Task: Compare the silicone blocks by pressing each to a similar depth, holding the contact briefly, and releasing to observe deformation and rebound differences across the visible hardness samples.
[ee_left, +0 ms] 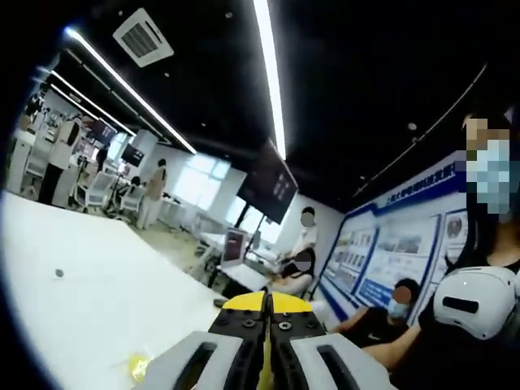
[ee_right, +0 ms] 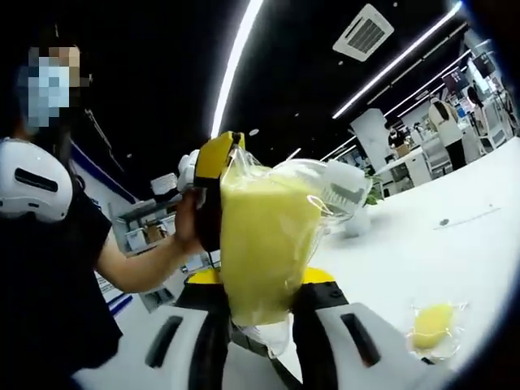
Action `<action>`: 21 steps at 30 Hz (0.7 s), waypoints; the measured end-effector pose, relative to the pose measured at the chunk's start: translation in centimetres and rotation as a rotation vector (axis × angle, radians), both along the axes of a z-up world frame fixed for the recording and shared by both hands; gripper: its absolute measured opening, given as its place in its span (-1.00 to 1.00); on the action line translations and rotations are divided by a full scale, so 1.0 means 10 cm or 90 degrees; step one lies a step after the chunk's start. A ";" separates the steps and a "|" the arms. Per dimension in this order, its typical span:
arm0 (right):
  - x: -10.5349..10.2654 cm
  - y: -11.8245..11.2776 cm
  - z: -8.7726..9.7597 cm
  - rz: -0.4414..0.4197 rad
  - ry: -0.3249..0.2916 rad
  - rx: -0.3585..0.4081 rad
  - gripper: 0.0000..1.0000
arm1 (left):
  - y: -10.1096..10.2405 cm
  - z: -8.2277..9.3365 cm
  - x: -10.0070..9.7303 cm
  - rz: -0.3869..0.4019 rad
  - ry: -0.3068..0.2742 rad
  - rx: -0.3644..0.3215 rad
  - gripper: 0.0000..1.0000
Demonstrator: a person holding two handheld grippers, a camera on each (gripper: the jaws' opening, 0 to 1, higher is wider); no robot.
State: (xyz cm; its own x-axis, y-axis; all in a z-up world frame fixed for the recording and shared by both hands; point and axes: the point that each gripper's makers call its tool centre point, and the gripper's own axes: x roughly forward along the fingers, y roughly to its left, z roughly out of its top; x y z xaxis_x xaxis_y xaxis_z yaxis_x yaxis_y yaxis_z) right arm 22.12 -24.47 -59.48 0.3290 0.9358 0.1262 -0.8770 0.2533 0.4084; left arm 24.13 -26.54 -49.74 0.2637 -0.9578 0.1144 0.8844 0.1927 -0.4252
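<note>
Right gripper (ee_right: 262, 313), jaws pinching a bagged yellow block (ee_right: 264, 244) held above the white table (ee_right: 406, 252), apparently to test its give; left gripper (ee_left: 266, 337) pressed together; another bagged block (ee_right: 433, 325) lies nearby.

A big yellow block (ee_right: 264, 244) in a clear plastic bag stands up tall between the jaws of the right gripper (ee_right: 262, 313), which squeeze its lower part. The bag is crinkly and loose at the top. A small yellow block (ee_right: 433, 323) (also in a clear bag) lies flat on the white table (ee_right: 422, 252) nearby.
</note>
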 end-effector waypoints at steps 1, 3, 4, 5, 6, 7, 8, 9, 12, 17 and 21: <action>-0.01 0.00 0.00 0.002 0.002 -0.004 -0.56 | 0.00 -0.01 0.00 0.000 -0.001 0.001 -1.00; -0.03 0.00 -0.02 0.005 0.005 -0.016 -0.59 | 0.01 -0.02 0.00 0.002 -0.005 0.005 -1.00; -0.03 0.00 -0.02 0.006 0.006 -0.017 -0.60 | 0.01 -0.02 0.00 0.001 -0.007 0.007 -1.00; -0.04 0.00 -0.02 0.008 0.007 -0.019 -0.61 | 0.02 -0.03 0.00 0.000 -0.009 0.008 -1.00; -0.05 0.00 -0.02 0.009 0.007 -0.020 -0.62 | 0.02 -0.03 0.00 -0.001 -0.009 0.008 -1.00; -0.05 0.00 -0.02 0.010 0.006 -0.023 -0.63 | 0.03 -0.03 0.00 -0.004 -0.013 0.009 -1.00; -0.06 0.00 -0.02 0.011 0.005 -0.026 -0.63 | 0.03 -0.03 0.00 -0.006 -0.015 0.009 -1.00; -0.06 -0.01 -0.01 0.013 0.004 -0.030 -0.64 | 0.04 -0.03 0.00 -0.006 -0.020 0.010 -1.00; -0.07 0.00 -0.01 0.015 -0.002 -0.038 -0.66 | 0.06 -0.02 0.01 -0.009 -0.019 0.008 -1.00; -0.08 -0.01 0.00 0.015 -0.011 -0.044 -0.70 | 0.07 -0.01 -0.01 -0.016 -0.030 0.006 -1.00; -0.09 -0.01 0.00 0.019 -0.014 -0.052 -0.74 | 0.06 -0.01 -0.03 -0.018 -0.037 0.008 -1.00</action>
